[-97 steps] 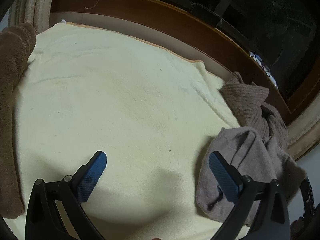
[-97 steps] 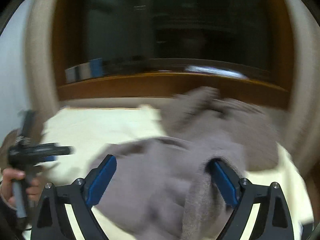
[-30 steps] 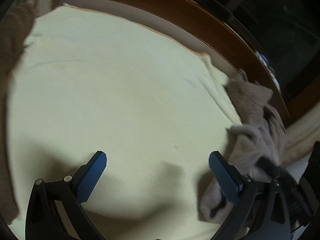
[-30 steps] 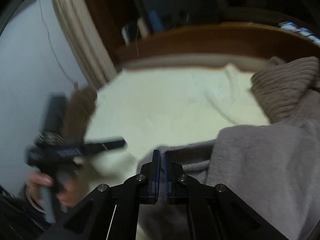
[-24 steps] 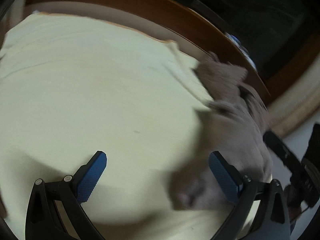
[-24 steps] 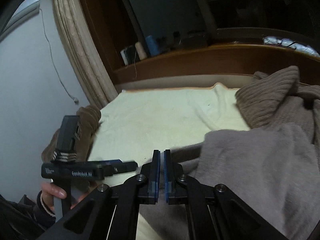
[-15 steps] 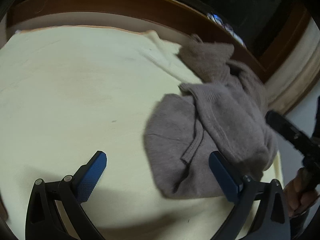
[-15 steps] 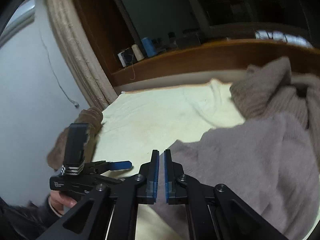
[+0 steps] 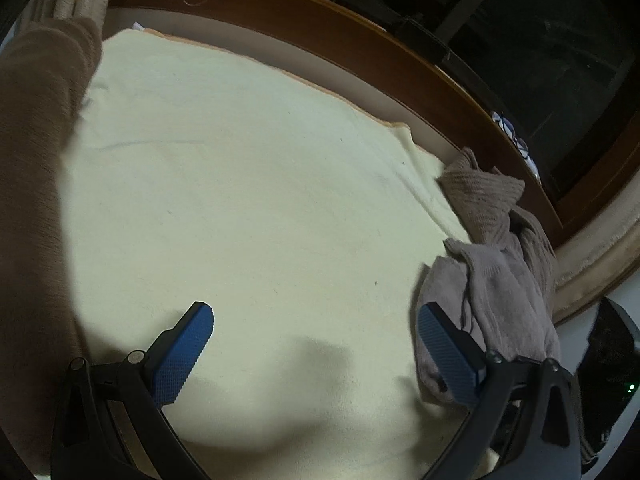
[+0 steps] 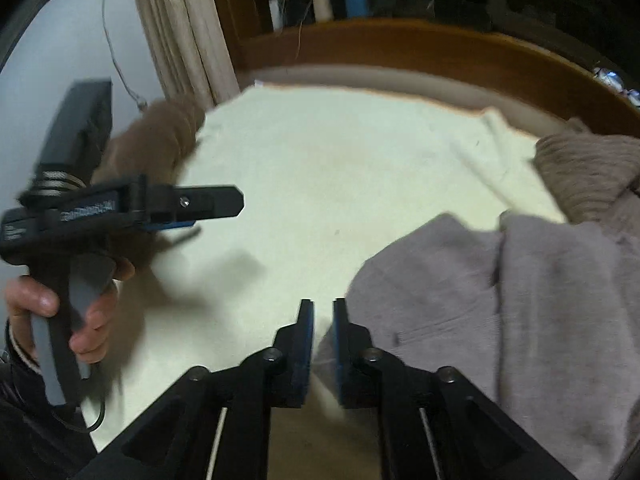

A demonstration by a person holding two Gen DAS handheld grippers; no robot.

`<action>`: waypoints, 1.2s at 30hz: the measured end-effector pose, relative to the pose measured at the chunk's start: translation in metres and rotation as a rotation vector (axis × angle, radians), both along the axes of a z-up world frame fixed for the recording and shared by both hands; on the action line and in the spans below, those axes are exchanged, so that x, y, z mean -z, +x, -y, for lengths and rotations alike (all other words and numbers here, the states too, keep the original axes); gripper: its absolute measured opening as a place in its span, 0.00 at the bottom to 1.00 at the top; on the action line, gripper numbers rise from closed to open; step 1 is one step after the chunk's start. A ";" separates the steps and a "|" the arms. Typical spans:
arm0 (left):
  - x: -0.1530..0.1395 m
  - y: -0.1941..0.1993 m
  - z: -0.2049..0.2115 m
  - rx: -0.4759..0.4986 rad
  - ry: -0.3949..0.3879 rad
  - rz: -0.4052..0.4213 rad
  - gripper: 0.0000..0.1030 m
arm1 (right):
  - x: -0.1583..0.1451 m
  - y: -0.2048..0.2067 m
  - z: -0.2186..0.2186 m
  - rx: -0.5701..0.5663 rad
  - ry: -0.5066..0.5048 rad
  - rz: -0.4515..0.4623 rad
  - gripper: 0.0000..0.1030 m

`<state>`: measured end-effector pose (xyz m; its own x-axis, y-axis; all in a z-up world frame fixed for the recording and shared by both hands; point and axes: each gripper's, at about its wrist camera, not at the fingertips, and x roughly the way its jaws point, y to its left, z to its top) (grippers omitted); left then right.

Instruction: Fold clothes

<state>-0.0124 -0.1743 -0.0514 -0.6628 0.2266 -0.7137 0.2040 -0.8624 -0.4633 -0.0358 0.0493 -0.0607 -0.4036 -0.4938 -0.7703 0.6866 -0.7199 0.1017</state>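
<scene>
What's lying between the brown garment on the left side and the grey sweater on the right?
Only bare cream blanket, seen in the left wrist view, between the brown garment and the grey sweater.

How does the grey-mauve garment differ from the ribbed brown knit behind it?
The grey-mauve fine-knit garment is smoother and paler; the ribbed brown knit garment is coarser and darker. The grey-mauve one lies spread nearer the right hand-held gripper; the brown one is bunched by the wooden ledge. Both lie crumpled on the cream cloth.
</scene>
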 end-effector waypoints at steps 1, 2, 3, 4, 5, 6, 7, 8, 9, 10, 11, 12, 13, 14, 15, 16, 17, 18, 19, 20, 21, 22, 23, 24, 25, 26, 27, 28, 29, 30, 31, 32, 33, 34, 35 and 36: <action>0.002 0.001 0.001 0.006 0.003 0.004 1.00 | 0.001 0.000 0.001 0.009 -0.001 -0.002 0.33; 0.004 0.002 0.001 0.011 0.007 0.007 0.99 | 0.002 0.001 0.002 0.018 -0.002 -0.004 0.63; 0.006 0.002 0.002 0.017 0.010 0.011 0.99 | 0.000 0.002 0.001 0.033 -0.025 -0.014 0.81; 0.008 0.002 0.001 0.020 0.008 0.009 0.99 | -0.003 0.004 -0.001 0.050 -0.055 -0.026 0.81; 0.008 0.002 0.001 0.021 0.004 0.006 1.00 | -0.006 0.006 -0.002 0.069 -0.073 -0.048 0.81; 0.007 0.003 0.001 0.021 -0.001 0.002 0.99 | -0.009 0.008 -0.002 0.094 -0.054 -0.085 0.81; 0.007 0.004 0.002 0.019 0.000 -0.003 0.99 | -0.011 0.009 0.000 0.119 -0.025 -0.126 0.81; 0.007 0.004 0.003 0.014 0.002 -0.006 1.00 | -0.012 0.010 0.003 0.135 0.016 -0.165 0.81; 0.007 0.005 0.004 0.008 0.005 -0.009 1.00 | -0.011 0.012 0.008 0.141 0.052 -0.186 0.81; 0.007 0.005 0.007 -0.006 0.010 -0.011 1.00 | -0.008 0.014 0.013 0.145 0.085 -0.201 0.81; 0.007 0.006 0.008 -0.013 0.016 -0.014 0.99 | -0.006 0.016 0.018 0.148 0.118 -0.216 0.81; 0.007 0.006 0.009 -0.017 0.021 -0.016 1.00 | -0.003 0.017 0.023 0.151 0.152 -0.231 0.81; 0.007 0.006 0.010 -0.022 0.026 -0.019 1.00 | -0.001 0.018 0.027 0.143 0.168 -0.230 0.81; 0.007 0.006 0.011 -0.026 0.032 -0.021 1.00 | 0.002 0.019 0.031 0.132 0.179 -0.225 0.80; 0.008 0.006 0.011 -0.031 0.037 -0.024 1.00 | 0.006 0.019 0.035 0.126 0.194 -0.219 0.80; 0.008 0.006 0.012 -0.035 0.043 -0.026 1.00 | 0.010 0.019 0.039 0.122 0.209 -0.212 0.80; 0.008 0.006 0.012 -0.034 0.041 -0.025 1.00 | 0.014 0.019 0.042 0.118 0.224 -0.205 0.80; 0.008 0.006 0.012 -0.032 0.038 -0.022 1.00 | 0.016 0.016 0.042 0.126 0.227 -0.194 0.80; 0.009 0.005 0.011 -0.030 0.037 -0.020 1.00 | 0.017 0.013 0.041 0.137 0.227 -0.182 0.80; 0.009 0.005 0.011 -0.030 0.038 -0.019 1.00 | 0.019 0.010 0.040 0.148 0.226 -0.171 0.79; 0.009 0.006 0.012 -0.029 0.040 -0.020 1.00 | 0.019 0.008 0.035 0.164 0.221 -0.158 0.78; 0.009 0.005 0.012 -0.028 0.039 -0.020 1.00 | 0.019 0.006 0.031 0.184 0.216 -0.150 0.75; 0.009 0.005 0.011 -0.027 0.037 -0.019 1.00 | 0.018 0.004 0.027 0.205 0.212 -0.142 0.69; 0.010 0.005 0.011 -0.026 0.035 -0.018 1.00 | 0.018 0.002 0.020 0.225 0.203 -0.131 0.64; 0.009 0.004 0.011 -0.024 0.033 -0.018 1.00 | 0.017 0.000 0.012 0.245 0.192 -0.119 0.62; 0.009 0.004 0.011 -0.022 0.029 -0.018 1.00 | 0.017 -0.002 0.004 0.265 0.182 -0.107 0.57; 0.009 0.004 0.011 -0.020 0.024 -0.017 1.00 | 0.016 -0.003 -0.003 0.291 0.186 -0.113 0.51; 0.010 0.003 0.011 -0.018 0.020 -0.017 1.00 | 0.016 -0.004 -0.007 0.308 0.195 -0.124 0.49; 0.009 0.003 0.012 -0.017 0.017 -0.017 1.00 | 0.015 -0.004 -0.010 0.325 0.206 -0.138 0.43; 0.009 0.003 0.012 -0.017 0.015 -0.017 1.00 | 0.014 -0.003 -0.014 0.347 0.224 -0.165 0.36; 0.009 0.003 0.012 -0.017 0.013 -0.017 1.00 | 0.014 -0.002 -0.016 0.363 0.238 -0.191 0.36; 0.009 0.003 0.012 -0.017 0.010 -0.017 1.00 | 0.012 0.001 -0.017 0.381 0.251 -0.220 0.36; 0.009 0.002 0.012 -0.018 0.007 -0.016 1.00 | 0.011 0.002 -0.018 0.389 0.263 -0.240 0.36; 0.009 0.002 0.012 -0.018 0.003 -0.016 1.00 | 0.010 0.003 -0.019 0.394 0.274 -0.257 0.36; 0.009 0.002 0.011 -0.018 -0.003 -0.015 1.00 | 0.010 0.004 -0.017 0.381 0.273 -0.259 0.36; 0.009 0.001 0.010 -0.018 -0.010 -0.013 1.00 | 0.010 0.006 -0.016 0.363 0.268 -0.258 0.36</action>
